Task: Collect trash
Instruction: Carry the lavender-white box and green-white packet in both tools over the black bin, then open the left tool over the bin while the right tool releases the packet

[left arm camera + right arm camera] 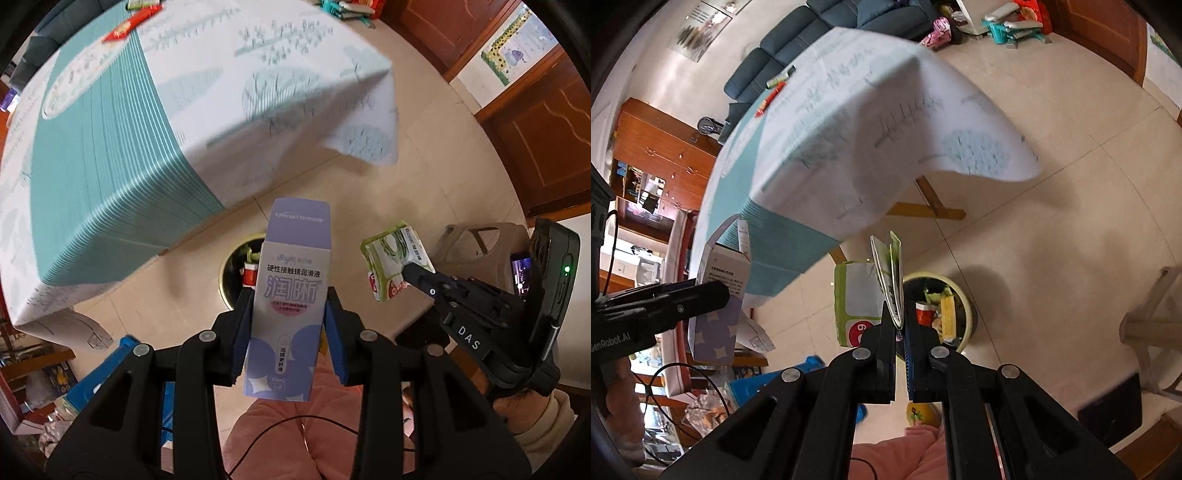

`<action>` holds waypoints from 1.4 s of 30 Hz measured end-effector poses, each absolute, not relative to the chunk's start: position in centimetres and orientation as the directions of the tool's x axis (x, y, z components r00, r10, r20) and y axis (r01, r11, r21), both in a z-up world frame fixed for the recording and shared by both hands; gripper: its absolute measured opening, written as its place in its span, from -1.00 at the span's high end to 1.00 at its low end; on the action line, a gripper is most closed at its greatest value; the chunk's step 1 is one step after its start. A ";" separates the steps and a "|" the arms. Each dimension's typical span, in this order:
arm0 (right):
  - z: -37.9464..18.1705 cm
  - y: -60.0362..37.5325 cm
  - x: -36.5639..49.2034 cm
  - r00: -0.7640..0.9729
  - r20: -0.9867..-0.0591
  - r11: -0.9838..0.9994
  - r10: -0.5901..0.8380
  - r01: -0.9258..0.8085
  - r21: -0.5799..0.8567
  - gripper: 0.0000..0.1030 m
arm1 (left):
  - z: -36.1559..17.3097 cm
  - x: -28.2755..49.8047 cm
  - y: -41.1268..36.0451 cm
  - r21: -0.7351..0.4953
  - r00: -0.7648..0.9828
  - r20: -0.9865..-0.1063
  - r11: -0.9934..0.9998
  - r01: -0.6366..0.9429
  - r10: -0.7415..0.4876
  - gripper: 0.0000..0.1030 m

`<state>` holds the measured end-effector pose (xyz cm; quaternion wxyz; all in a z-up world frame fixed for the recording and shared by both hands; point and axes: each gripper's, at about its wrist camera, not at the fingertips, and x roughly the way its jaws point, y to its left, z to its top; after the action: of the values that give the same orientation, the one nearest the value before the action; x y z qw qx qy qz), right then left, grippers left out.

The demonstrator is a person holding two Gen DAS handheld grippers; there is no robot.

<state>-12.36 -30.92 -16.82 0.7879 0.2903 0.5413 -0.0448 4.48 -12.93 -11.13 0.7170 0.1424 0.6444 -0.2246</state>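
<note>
Fingers: left gripper clamps the purple carton; right gripper pinches the green wrapper. Both over the bin. I judge release next, each centred above its mouth.

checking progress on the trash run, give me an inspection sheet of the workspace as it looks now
surface: table under a teal and white cloth, blurred.
job's things: purple carton and green wrapper, both held above the floor; bin on the tiles already holds trash.
clutter: red packet and a green one beside it on the cloth.
grippers: left gripper shut on the carton; right gripper shut on the wrapper.
cables: thin black cable across the pink clothing below.
surroundings: dark sofa, wooden cabinets, stool.
</note>
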 end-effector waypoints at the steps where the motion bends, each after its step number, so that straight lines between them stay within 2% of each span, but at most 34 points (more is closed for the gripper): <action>1: -17.5 -30.7 -12.4 0.406 -0.881 0.827 0.241 0.388 0.406 0.92 | -11.8 4.6 -12.9 -0.086 0.063 -0.989 0.860 0.502 -0.136 0.36; 26: -39.9 -24.5 -10.6 0.292 -0.938 0.839 0.188 0.448 0.308 0.92 | -36.5 6.0 -11.8 -0.112 0.006 -0.992 0.887 0.448 -0.128 0.36; 36: -47.3 -23.7 -9.5 0.242 -0.954 0.856 0.176 0.441 0.270 0.92 | -43.6 6.2 -11.3 -0.133 -0.022 -0.990 0.884 0.448 -0.138 0.35; 42: -49.7 -23.4 -8.2 0.223 -0.957 0.865 0.184 0.426 0.266 0.92 | -45.2 6.7 -10.0 -0.117 -0.012 -0.992 0.884 0.453 -0.125 0.30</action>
<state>-8.22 -23.37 -49.74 0.7420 0.2469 0.6180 -0.0814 6.67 -9.95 -45.17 0.6923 0.1206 0.6802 -0.2086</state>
